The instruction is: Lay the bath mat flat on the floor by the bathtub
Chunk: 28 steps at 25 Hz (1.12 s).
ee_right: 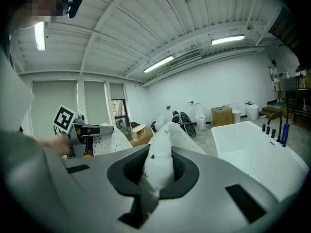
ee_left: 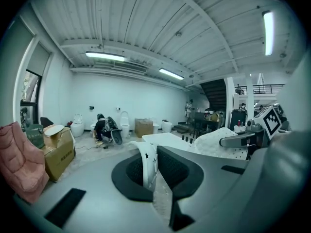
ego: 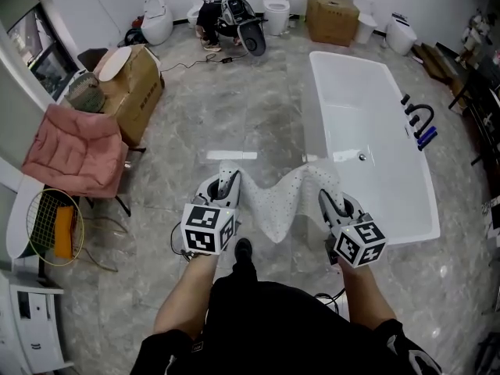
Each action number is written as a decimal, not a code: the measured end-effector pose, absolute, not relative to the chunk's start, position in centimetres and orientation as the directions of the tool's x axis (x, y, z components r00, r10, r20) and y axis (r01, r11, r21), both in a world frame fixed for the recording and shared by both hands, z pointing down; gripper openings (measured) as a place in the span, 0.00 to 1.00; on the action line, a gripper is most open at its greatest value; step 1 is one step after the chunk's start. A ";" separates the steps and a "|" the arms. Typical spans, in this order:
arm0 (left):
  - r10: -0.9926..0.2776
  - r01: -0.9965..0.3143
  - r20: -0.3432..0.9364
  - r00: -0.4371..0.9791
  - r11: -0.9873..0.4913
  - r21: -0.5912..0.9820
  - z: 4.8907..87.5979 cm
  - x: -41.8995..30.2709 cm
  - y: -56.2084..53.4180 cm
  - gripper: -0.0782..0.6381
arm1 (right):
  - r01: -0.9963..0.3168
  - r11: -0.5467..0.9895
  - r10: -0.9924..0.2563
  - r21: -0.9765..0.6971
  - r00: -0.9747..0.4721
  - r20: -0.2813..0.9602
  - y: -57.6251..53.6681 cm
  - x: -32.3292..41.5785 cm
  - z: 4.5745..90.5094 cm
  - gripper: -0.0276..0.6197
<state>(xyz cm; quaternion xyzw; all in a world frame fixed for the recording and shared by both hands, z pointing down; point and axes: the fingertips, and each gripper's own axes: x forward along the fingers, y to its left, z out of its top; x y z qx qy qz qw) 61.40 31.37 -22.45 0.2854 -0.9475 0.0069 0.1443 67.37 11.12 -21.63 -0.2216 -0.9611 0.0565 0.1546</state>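
Note:
A white bath mat [ego: 280, 200] with small holes hangs in the air between my two grippers, sagging in folds above the marble floor. My left gripper [ego: 227, 183] is shut on the mat's left edge, which shows as a white strip [ee_left: 147, 165] between its dark jaws. Pinched in my right gripper [ego: 326, 199] is the mat's right corner [ee_right: 158, 166]. The white bathtub [ego: 367, 131] stands just right of the mat, with its long side running away from me. I am standing over the floor beside it.
A cardboard box [ego: 131, 83] and a pink cushioned chair [ego: 76, 148] sit at the left. A person [ego: 211, 18] crouches at the far wall among toilets [ego: 276, 2] and another box [ego: 331, 16]. Black taps [ego: 418, 117] stand on the tub's right rim.

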 end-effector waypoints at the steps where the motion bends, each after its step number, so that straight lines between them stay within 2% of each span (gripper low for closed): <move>1: -0.541 -0.544 0.281 -0.793 0.836 0.072 -22.3 60.1 31.5 0.15 | 0.402 0.898 0.439 -0.182 -0.856 0.274 11.1 66.1 -21.5 0.09; 15: -0.574 -0.576 0.324 -0.752 0.811 0.102 -20.9 44.3 36.8 0.15 | 0.356 0.912 0.406 -0.203 -0.851 0.334 16.7 50.8 -20.3 0.09; 28: -0.556 -0.550 0.336 -0.760 0.826 0.124 -20.0 36.1 41.2 0.15 | 0.373 0.898 0.436 -0.235 -0.829 0.351 20.3 41.7 -19.2 0.09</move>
